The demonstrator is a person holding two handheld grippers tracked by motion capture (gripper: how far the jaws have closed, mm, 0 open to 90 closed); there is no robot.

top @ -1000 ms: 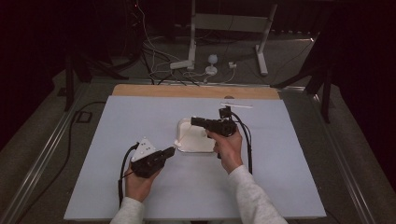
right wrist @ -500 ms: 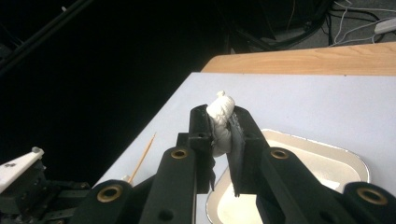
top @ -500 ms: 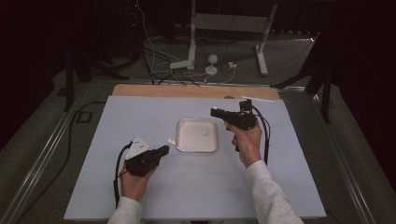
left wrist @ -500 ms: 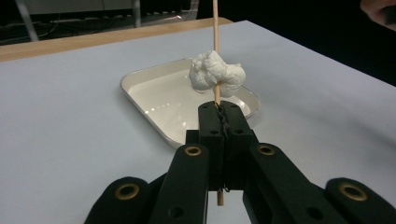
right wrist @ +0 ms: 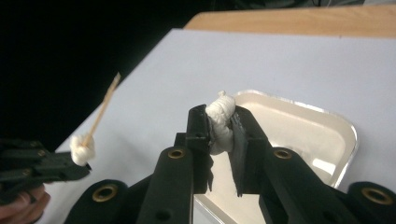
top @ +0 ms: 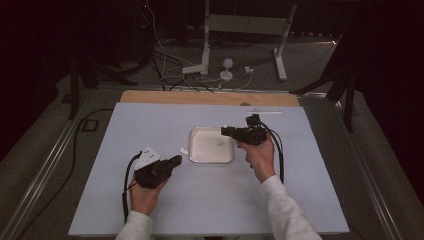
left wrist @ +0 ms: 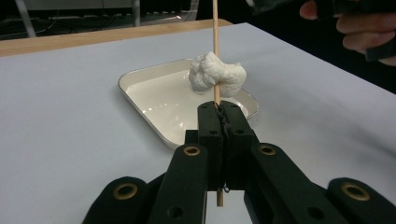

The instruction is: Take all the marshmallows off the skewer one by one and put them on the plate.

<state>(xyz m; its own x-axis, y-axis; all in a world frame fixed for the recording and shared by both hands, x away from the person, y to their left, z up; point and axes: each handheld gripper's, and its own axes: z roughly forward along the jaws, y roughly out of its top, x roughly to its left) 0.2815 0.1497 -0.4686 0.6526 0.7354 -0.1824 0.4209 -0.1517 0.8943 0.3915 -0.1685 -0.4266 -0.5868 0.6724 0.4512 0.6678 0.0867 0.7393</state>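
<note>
1. High view showed us holding the left gripper (top: pixel 175 161) low over the worktop (top: pixel 210 200), just beside the left rim of the white tray (top: pixel 192 155), and the right gripper (top: pixel 226 131) raised over the tray's right part.
2. In the left gripper view, our left gripper's jaws were pressed together on a thin wooden skewer (left wrist: pixel 215 28). The skewer stood nearly upright between them, and one white marshmallow (left wrist: pixel 217 73) was already threaded on it, just above the jaw tips.
3. In the right gripper view, our right gripper (right wrist: pixel 220 122) was clamped on a second marshmallow piece (right wrist: pixel 220 126), which was squeezed between the jaws, above the tray (right wrist: pixel 327 140). The skewer tip (right wrist: pixel 112 86) was well apart from it, to the left.
4. We judged that the step in hand was to bring this second piece onto the skewer's free point.
5. To do it well, we should keep the left gripper steady and the skewer upright.
6. We should align the middle of the soft piece with the point and then push straight along the skewer, not sideways, so the thin wood does not bend or slip in the jaws.
7. We should not squeeze harder, because the piece was already deformed.
</note>
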